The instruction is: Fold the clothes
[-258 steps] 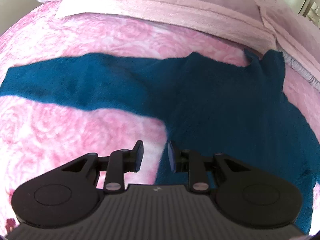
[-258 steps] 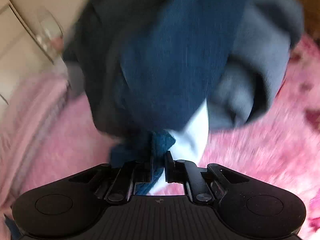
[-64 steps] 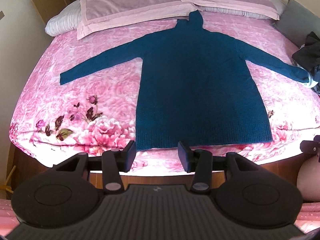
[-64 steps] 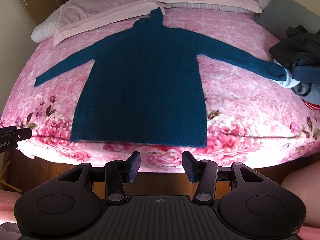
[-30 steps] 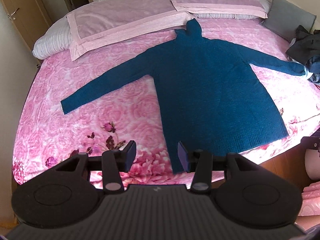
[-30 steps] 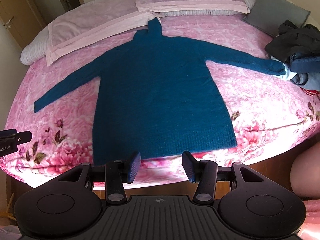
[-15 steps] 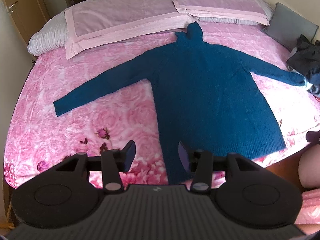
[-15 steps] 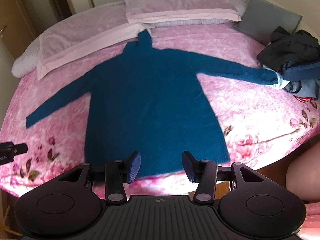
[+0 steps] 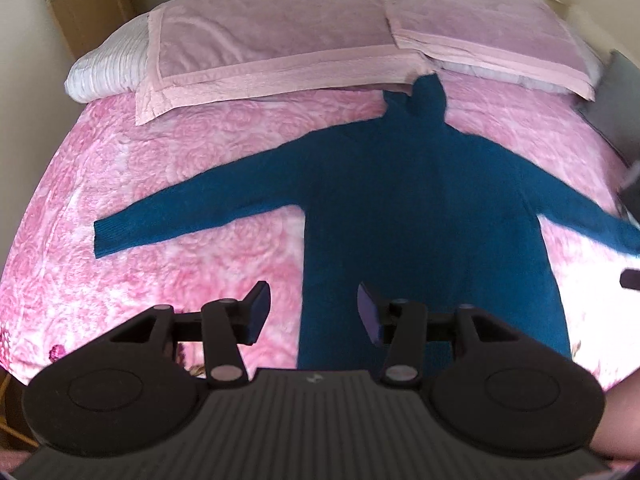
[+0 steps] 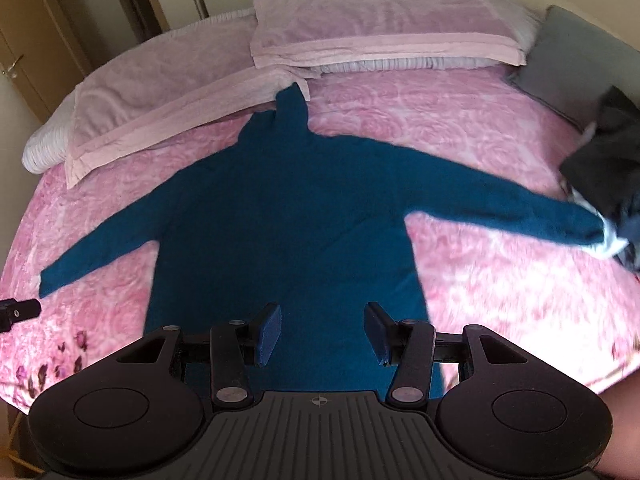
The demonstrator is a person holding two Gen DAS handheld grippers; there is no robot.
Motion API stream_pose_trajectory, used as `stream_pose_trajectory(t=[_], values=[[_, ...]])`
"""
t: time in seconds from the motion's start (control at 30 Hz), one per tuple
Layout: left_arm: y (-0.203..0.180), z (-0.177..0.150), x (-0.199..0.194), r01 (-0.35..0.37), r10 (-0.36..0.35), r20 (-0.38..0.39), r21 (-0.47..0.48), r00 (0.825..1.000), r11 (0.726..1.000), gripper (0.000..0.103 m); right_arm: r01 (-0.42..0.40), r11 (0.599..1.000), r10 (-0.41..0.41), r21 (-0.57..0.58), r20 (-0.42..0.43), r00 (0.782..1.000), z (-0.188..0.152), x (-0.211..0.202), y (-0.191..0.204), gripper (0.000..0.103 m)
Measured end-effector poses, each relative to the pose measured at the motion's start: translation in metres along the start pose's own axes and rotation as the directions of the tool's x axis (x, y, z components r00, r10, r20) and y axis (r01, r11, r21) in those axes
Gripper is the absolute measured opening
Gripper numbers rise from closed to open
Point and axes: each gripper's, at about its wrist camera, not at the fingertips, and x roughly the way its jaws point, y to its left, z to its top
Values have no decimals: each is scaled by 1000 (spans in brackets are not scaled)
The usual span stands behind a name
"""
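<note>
Our left tool (image 9: 310, 312) and right tool (image 10: 322, 330) hang released, holding nothing. Just ahead of both, the teal sweater (image 10: 280, 208) lies flat on the bed (image 10: 460, 128), sleeves outspread. Beyond our right tool, its far cuff touches the dark clothes pile (image 10: 608, 160); lifting could snag those.

One teal knitted turtleneck sweater (image 9: 424, 208), two pale pink pillows (image 9: 264, 40) at twelve o'clock, one grey cushion (image 10: 576, 68) at two o'clock, one heap of dark clothes (image 10: 608, 164) at three o'clock, two black tongs (image 9: 310, 316)
</note>
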Motion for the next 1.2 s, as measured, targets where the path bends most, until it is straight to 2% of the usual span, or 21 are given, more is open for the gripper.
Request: stream_pose_trajectory(t=[0.1, 0.3, 0.47, 0.6, 0.77, 0.9, 1.07, 1.2], values=[[-5, 13, 18, -17, 17, -5, -43, 1000, 999, 44, -2, 1000, 1, -17, -22, 1000, 29, 22, -25, 50], [36, 9, 62, -77, 77, -11, -231, 997, 970, 44, -7, 1000, 6, -15, -72, 997, 58, 69, -56, 50], [70, 6, 98, -125, 125, -25, -380, 992, 916, 45, -10, 1000, 7, -23, -108, 994, 73, 109, -71, 50], [98, 3, 127, -161, 161, -41, -493, 986, 855, 47, -33, 999, 32, -3, -79, 996, 73, 141, -71, 50], [167, -18, 177, -217, 210, -86, -626, 974, 749, 48, -72, 991, 79, 113, -59, 995, 58, 177, -65, 50], [225, -27, 214, -211, 207, -94, -713, 974, 669, 48, -14, 995, 23, 104, -94, 995, 47, 201, -48, 50], [293, -40, 252, -112, 151, -38, -846, 988, 521, 47, 65, 994, -53, 87, -141, 989, 33, 224, -22, 50], [335, -52, 277, -12, 120, 36, -925, 992, 379, 47, 82, 992, -66, 100, -153, 986, 27, 234, -4, 50]])
